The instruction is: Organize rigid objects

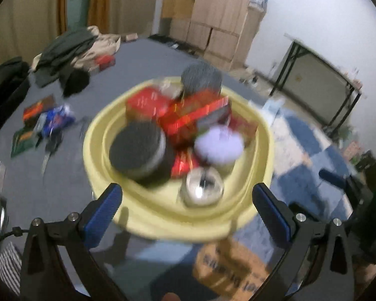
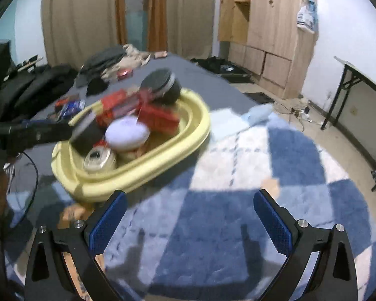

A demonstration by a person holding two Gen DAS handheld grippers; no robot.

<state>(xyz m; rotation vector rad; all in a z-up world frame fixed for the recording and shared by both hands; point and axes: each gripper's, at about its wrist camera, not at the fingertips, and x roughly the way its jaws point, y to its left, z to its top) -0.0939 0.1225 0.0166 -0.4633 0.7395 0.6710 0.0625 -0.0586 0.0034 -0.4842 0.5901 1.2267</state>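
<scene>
A grey cloth-covered table [image 1: 143, 57] carries a pale yellow plastic basin [image 1: 97, 135] at its near right corner. The basin is piled with red cardboard boxes [image 1: 188, 118], a round black-topped tin [image 1: 137, 148] at its near left, another black-topped tin [image 2: 160, 81] on the far rim, a lilac round lid [image 1: 218, 145] and a small silvery can [image 1: 203, 185]. Both pictures are blurred. The left gripper [image 1: 188, 198] stands wide and empty over the basin's near rim. The right gripper [image 2: 188, 205] is also spread wide and empty, over a blue-and-white checked rug [image 2: 288, 150] to the basin's right.
</scene>
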